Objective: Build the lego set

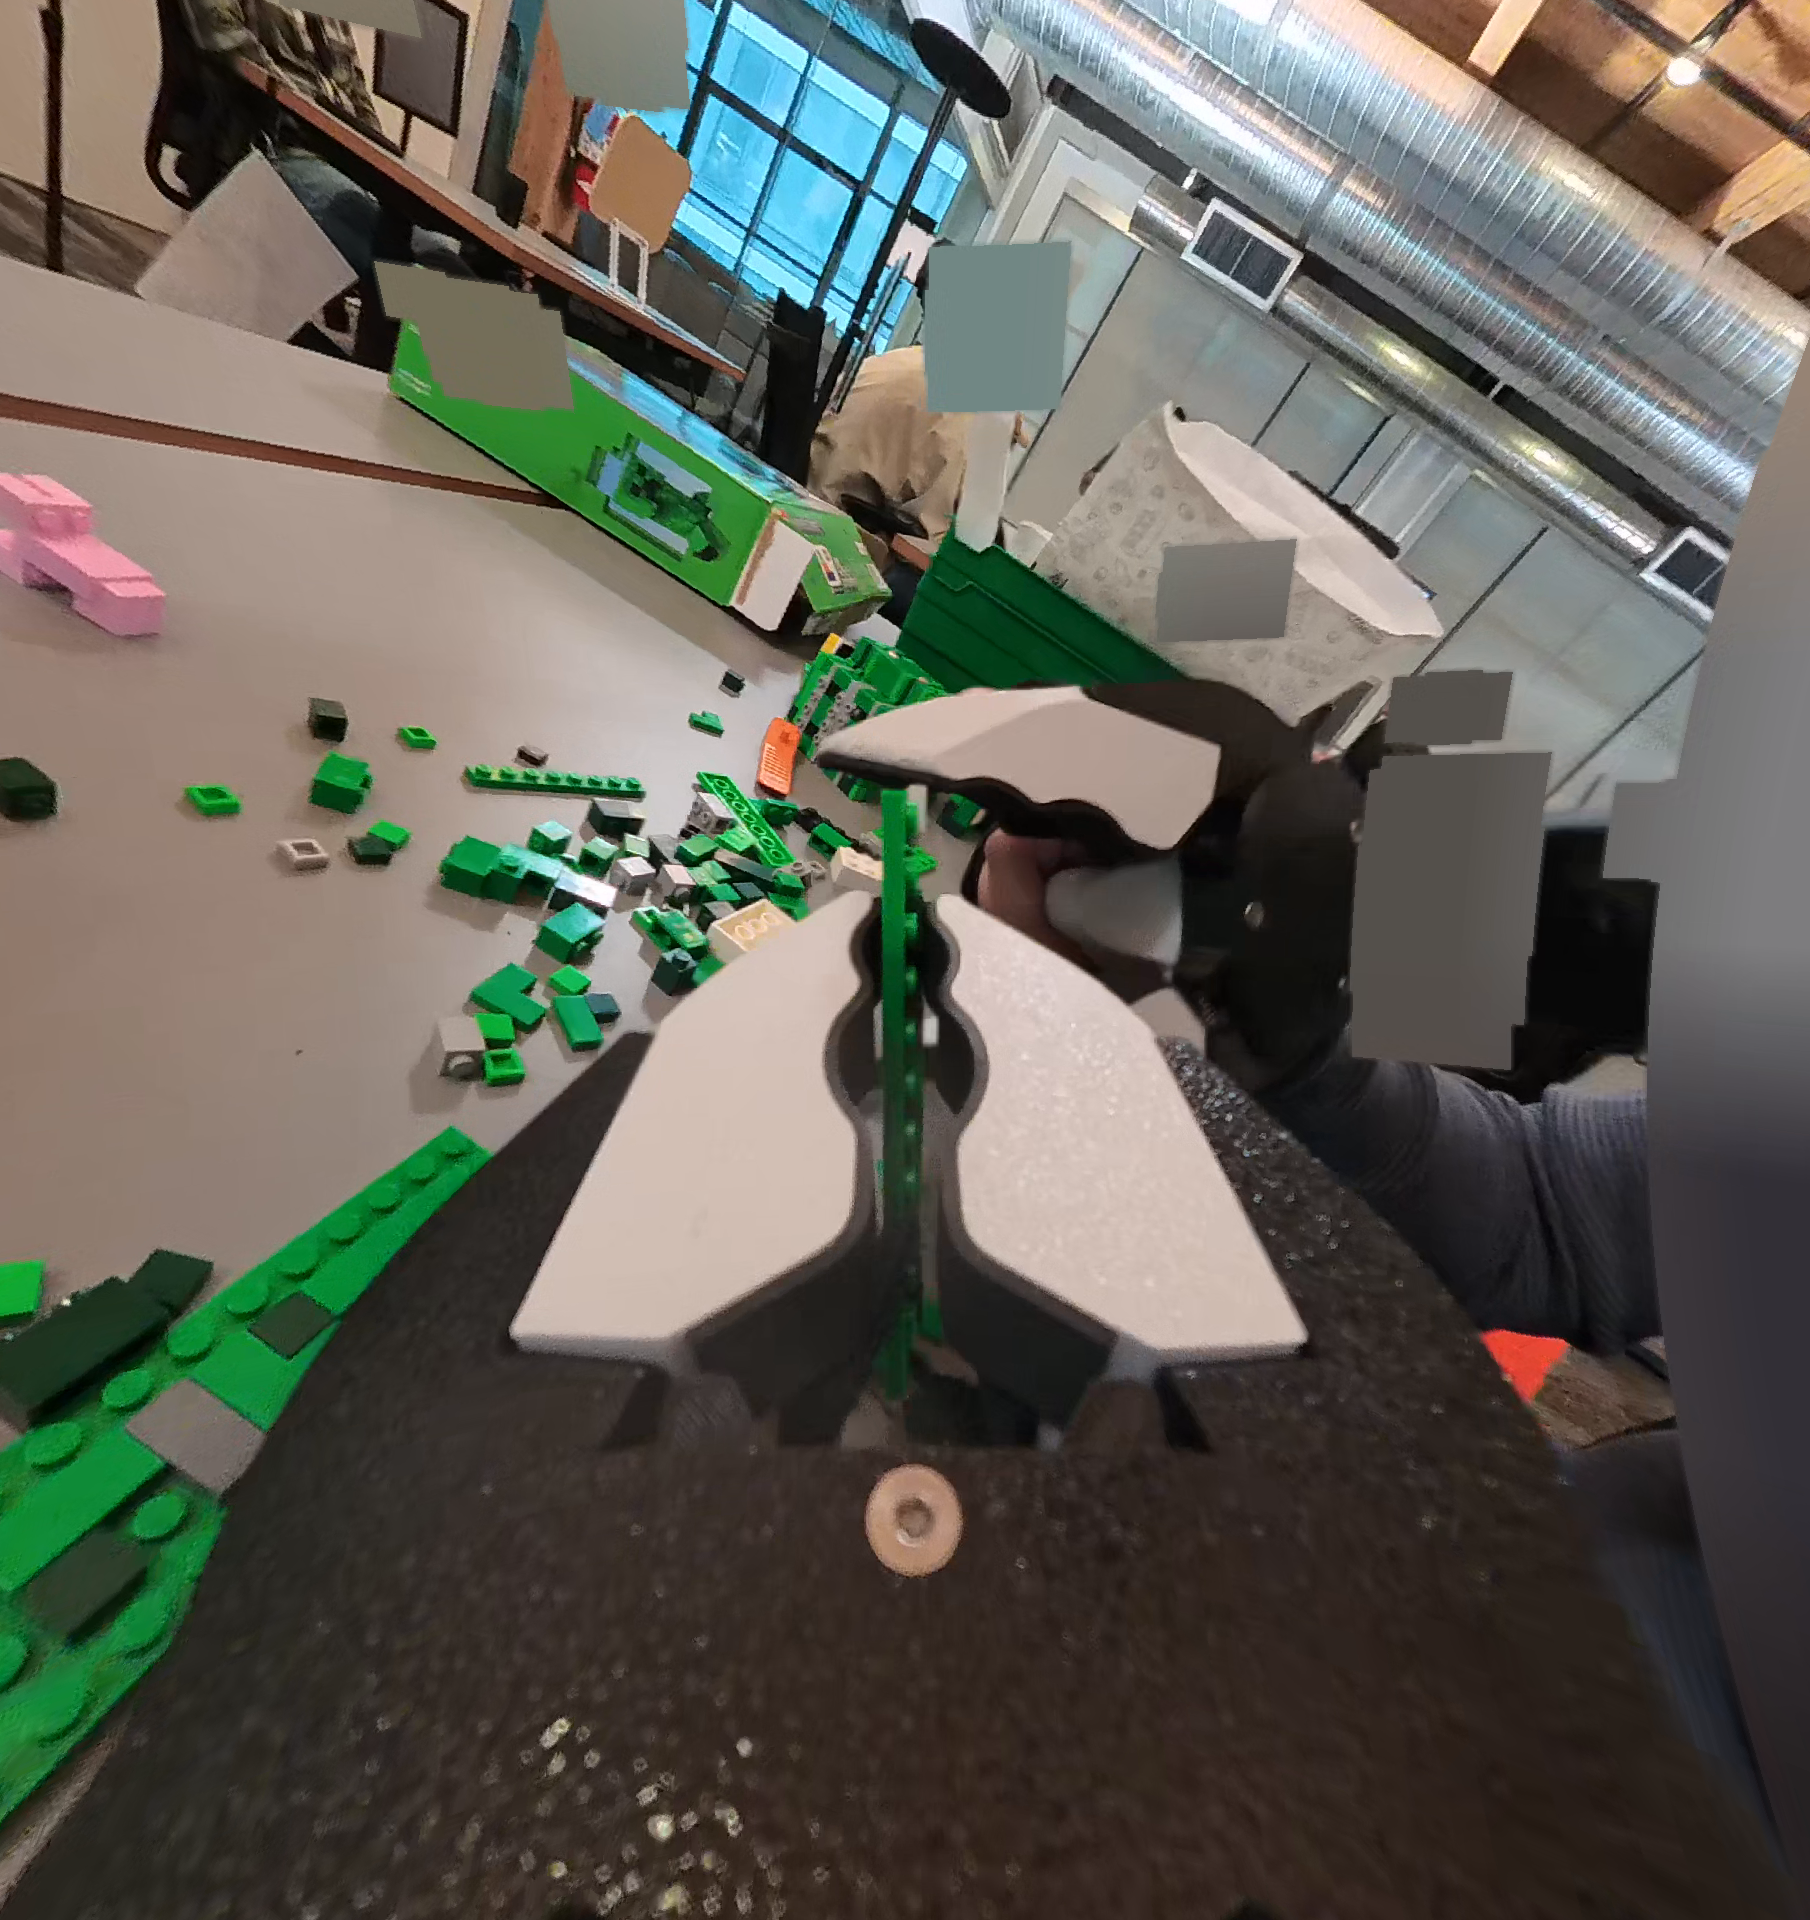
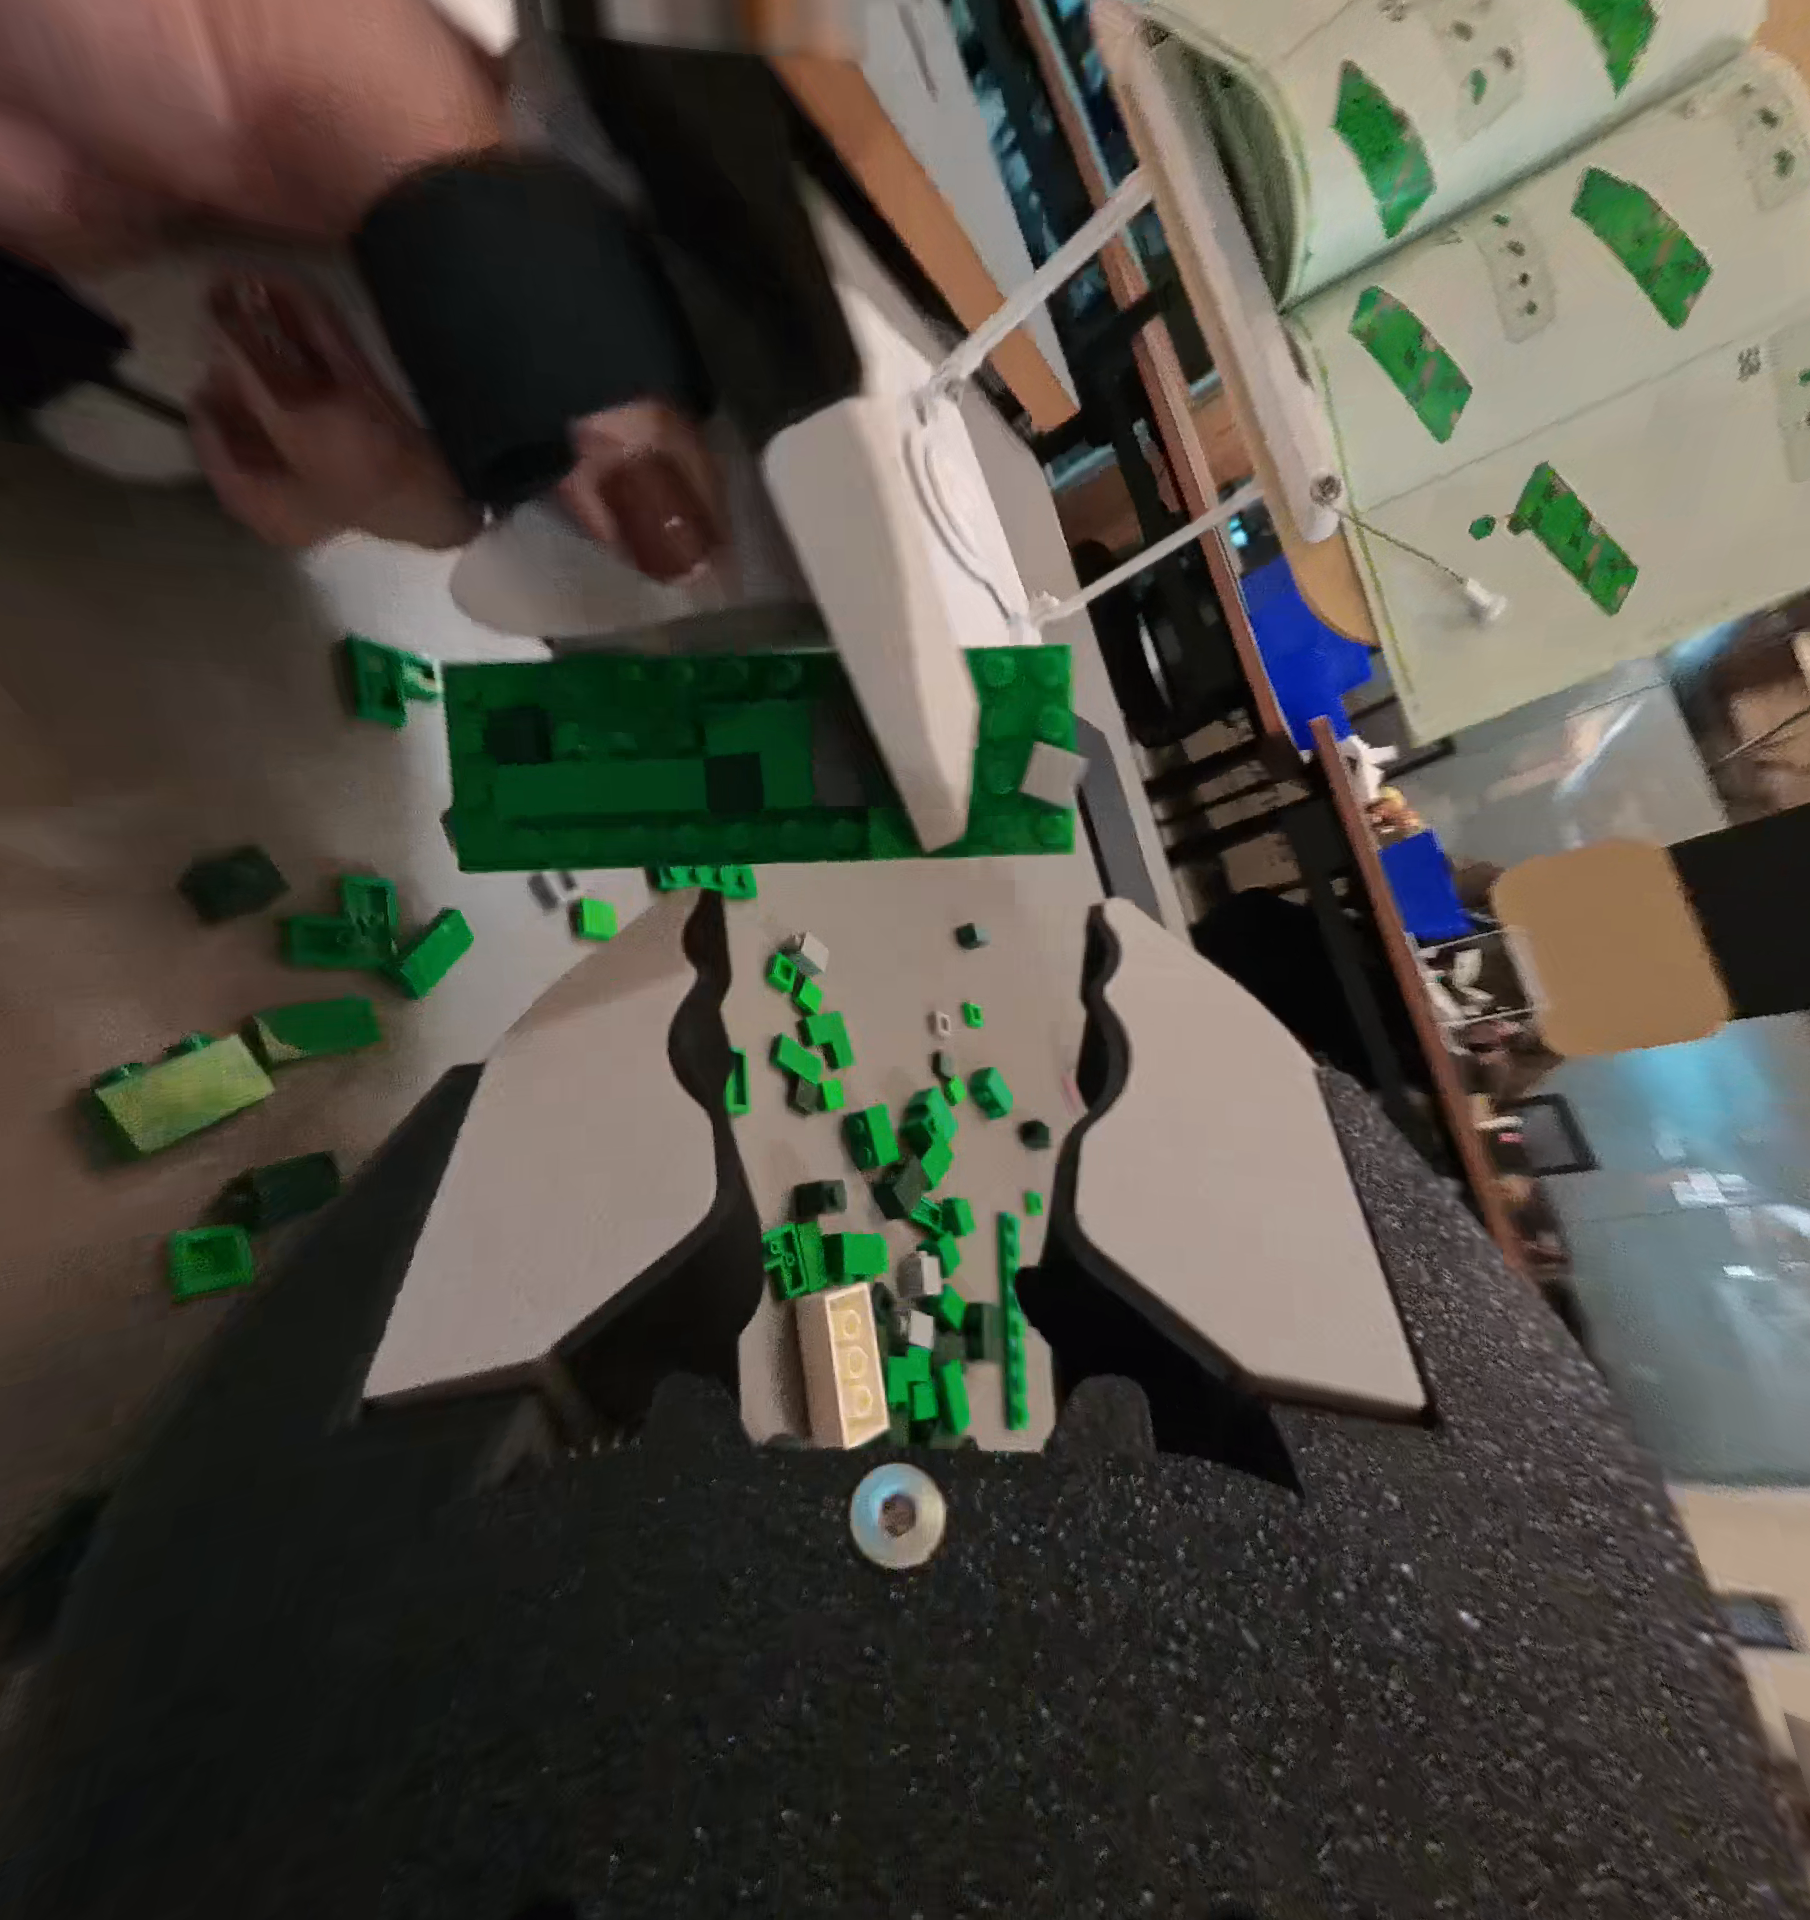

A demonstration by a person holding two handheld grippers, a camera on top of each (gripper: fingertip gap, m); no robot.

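My left gripper (image 1: 901, 909) is shut on a large green plate (image 1: 896, 1039), which I see edge-on and upright between the fingers. The right wrist view shows that plate's face (image 2: 672, 769), with dark green and grey tiles on it, and one left finger (image 2: 880, 644) across it. My right gripper (image 2: 906, 914) is open and empty, just short of the plate's lower edge and above the loose green, grey and white bricks (image 2: 901, 1164). Its fingers (image 1: 1036, 743) show beyond the plate in the left wrist view.
A second studded green plate with tiles (image 1: 101, 1455) lies at the lower left. Loose bricks (image 1: 672, 873) cover the grey table. A pink build (image 1: 65, 556), the green set box (image 1: 620, 468), a white paper bag (image 1: 1244, 540) and an orange separator (image 1: 781, 753) stand farther off. An open instruction booklet (image 2: 1503, 312) lies beyond. The grippers are tip to tip, or close to it. The pink build (image 1: 65, 556) is about equally far from each gripper, around 25 cm.
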